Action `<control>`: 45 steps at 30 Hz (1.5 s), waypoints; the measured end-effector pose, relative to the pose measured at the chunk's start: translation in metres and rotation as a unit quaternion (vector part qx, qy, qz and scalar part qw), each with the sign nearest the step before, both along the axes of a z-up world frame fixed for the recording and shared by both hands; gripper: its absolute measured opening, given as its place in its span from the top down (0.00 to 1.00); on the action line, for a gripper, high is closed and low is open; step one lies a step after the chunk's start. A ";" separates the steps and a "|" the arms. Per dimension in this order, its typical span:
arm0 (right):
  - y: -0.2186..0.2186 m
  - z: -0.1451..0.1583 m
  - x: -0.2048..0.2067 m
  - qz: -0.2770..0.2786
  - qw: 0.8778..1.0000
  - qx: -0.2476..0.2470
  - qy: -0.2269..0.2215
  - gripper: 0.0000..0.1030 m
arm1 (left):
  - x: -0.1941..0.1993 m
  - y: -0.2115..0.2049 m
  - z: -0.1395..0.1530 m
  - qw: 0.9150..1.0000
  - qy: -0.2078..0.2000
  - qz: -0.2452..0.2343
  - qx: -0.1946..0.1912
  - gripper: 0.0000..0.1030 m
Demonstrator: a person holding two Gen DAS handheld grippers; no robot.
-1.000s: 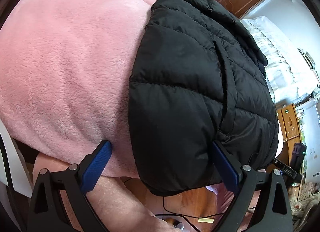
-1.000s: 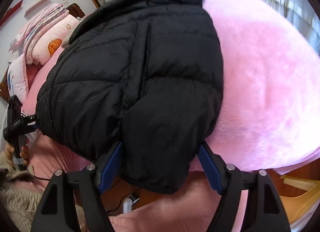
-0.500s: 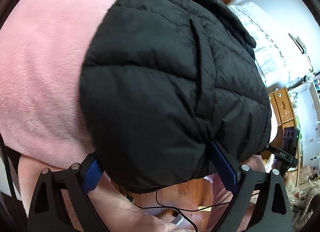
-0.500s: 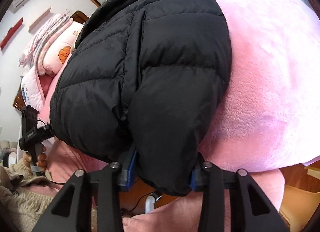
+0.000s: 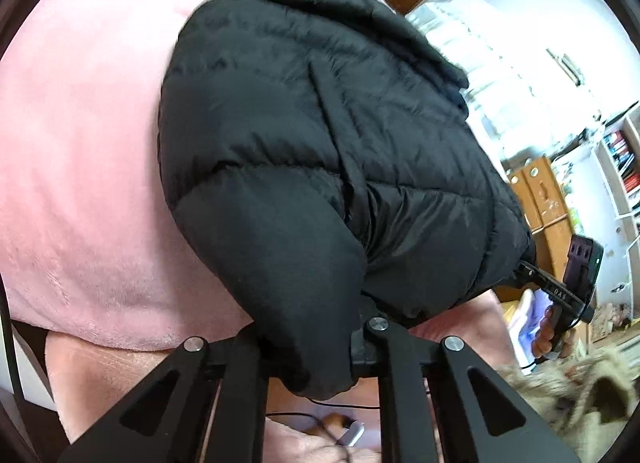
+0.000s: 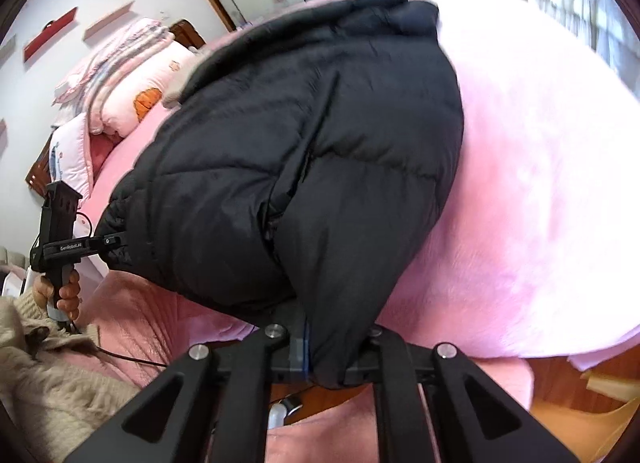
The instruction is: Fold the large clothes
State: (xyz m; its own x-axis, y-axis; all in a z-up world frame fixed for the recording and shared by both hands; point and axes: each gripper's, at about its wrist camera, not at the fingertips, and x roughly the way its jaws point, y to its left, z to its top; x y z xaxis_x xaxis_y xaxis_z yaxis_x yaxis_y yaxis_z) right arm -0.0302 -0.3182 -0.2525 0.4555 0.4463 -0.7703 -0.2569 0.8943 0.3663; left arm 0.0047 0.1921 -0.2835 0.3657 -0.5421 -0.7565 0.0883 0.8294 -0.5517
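A: Which step is in hand?

B: The bottom hem of the black puffer jacket (image 5: 320, 135) is being gripped at both corners, ready for a fold up toward the collar. The jacket is lying across the pink blanket (image 5: 80, 143), filling the centre of both views, with its hem hanging over the near edge at the bottom of the frame.

A: And the grippers?

B: The left gripper (image 5: 308, 347) is pinching a padded hem corner at lower centre; its jaws have just been closing on it. The right gripper (image 6: 332, 355) is likewise clamping the other corner, jaws just closed, fabric bulging between them.

A: Next move?

B: Probably both hands are carrying the hem together, level, toward the collar at the upper frame, without letting the slippery fabric slide out
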 end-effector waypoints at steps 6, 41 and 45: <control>-0.006 0.058 0.002 -0.001 0.996 0.029 -0.079 0.93 | 0.012 0.020 0.058 0.994 -0.032 0.072 -0.076 0.91; 0.001 0.075 0.412 -0.125 0.988 0.057 -0.073 0.79 | 0.415 0.013 0.066 0.979 -0.040 0.184 -0.073 0.61; -0.009 0.082 0.401 -0.113 0.987 0.093 -0.065 0.70 | 0.408 0.012 0.081 0.985 -0.055 0.135 -0.095 0.36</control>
